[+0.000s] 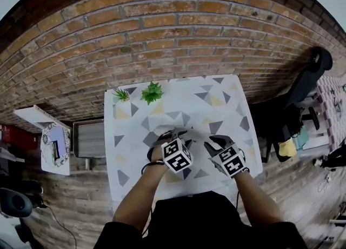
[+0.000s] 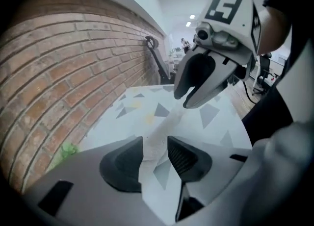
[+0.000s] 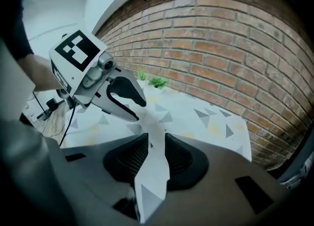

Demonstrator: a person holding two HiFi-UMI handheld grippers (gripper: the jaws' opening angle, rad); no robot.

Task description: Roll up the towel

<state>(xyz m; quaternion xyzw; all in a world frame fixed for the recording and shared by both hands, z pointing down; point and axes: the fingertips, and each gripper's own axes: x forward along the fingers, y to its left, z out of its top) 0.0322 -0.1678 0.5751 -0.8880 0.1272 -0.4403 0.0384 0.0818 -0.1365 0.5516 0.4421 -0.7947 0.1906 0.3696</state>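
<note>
The soft white cloth towel point(image 1: 178, 107), printed with grey and pale yellow triangles, lies spread flat over the whole surface in front of the person, and only its near edge is up off that surface, pinched into two little peaks. The left gripper point(image 1: 172, 133) has its jaws clamped on a fold of that edge, the cloth filling the gap between the pads point(image 2: 184, 156), and the right gripper point(image 1: 214, 141) just beside it has its jaws closed on a narrow band of the same hem, which runs on down out of the jaws point(image 3: 156, 156) as a loose tail. From where I stand the fabric looks thin, light and limp: it creases wherever it is taken and droops between the two grips, so I'd judge it will not hold a shape unaided and the roll will want to slacken or skew. Holding it at the near hem, both grips level with each other, seems to me the right place, perhaps set wider apart so that the edge turns over evenly. At the far end of the towel, against the red brick wall point(image 1: 162, 26), stand two small green potted plants point(image 1: 152, 92); they rest on the cloth and I'd guess they could tip if it is dragged
</note>
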